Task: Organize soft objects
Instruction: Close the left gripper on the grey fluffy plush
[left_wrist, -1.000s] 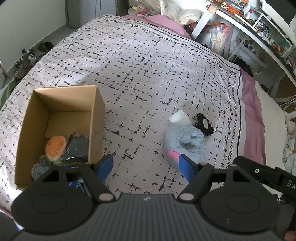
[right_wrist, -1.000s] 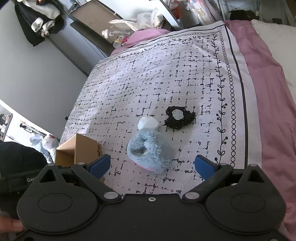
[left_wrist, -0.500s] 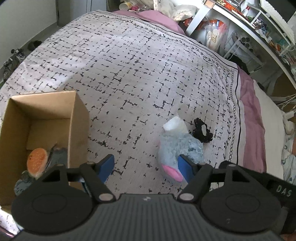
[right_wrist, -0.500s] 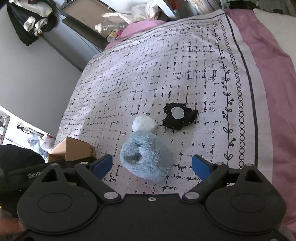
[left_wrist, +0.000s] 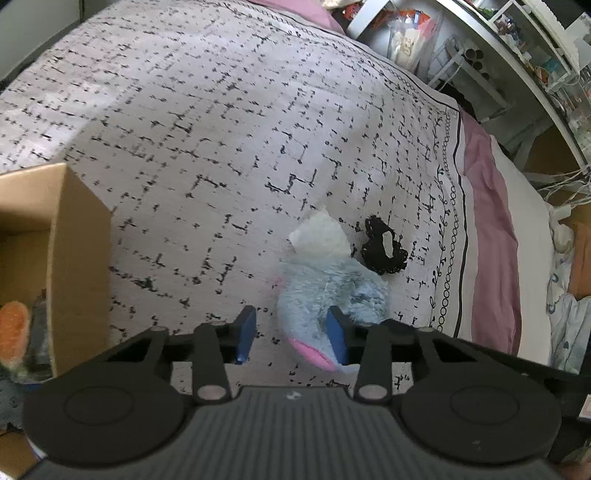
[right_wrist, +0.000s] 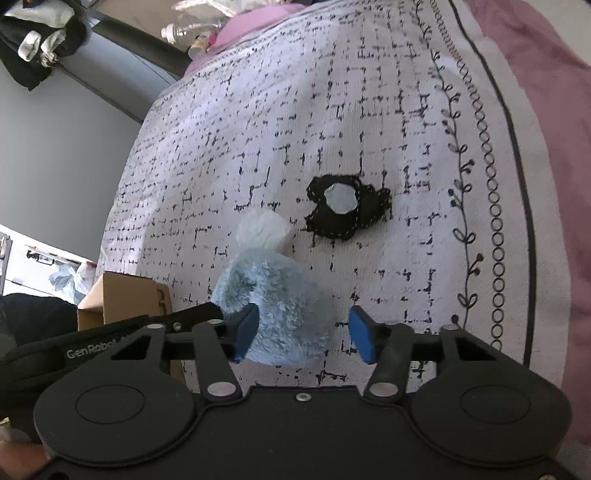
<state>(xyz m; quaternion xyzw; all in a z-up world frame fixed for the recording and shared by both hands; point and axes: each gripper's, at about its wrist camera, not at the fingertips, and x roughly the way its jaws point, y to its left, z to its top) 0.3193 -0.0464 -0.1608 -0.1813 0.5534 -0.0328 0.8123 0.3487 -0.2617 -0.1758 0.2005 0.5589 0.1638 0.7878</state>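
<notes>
Our left tool (left_wrist: 291, 338) hangs low over the bed (left_wrist: 221, 129), its jaws apart but just having been closing, and the blue plush (left_wrist: 325, 291) sits partly between them: the right pad is against the fur's pink-edged end, while the left pad has only blanket in front of it, so nothing is clamped yet. Our right tool (right_wrist: 303, 338) comes at the same plush (right_wrist: 273, 295) from the other side, jaws also just having been closing; its left pad touches the fur and its right pad stands clear with a gap beside the toy, so we count it as apart too. We judge that we bring both tools in because the plush is bulky and floppy, and a pinch at two ends should keep it from sagging or slipping when lifted. The plush lies on the blanket, touching a white tuft (right_wrist: 264, 230) at its far end, with a black patch (right_wrist: 347, 206) just beside that. The box (left_wrist: 55, 258) stands well to the left of the plush, open side up, with an orange toy (left_wrist: 14, 325) and some dark items already inside, which suggests it is where the soft things go. The next move likely calls for both grips to finish closing, then a lift toward the box.
</notes>
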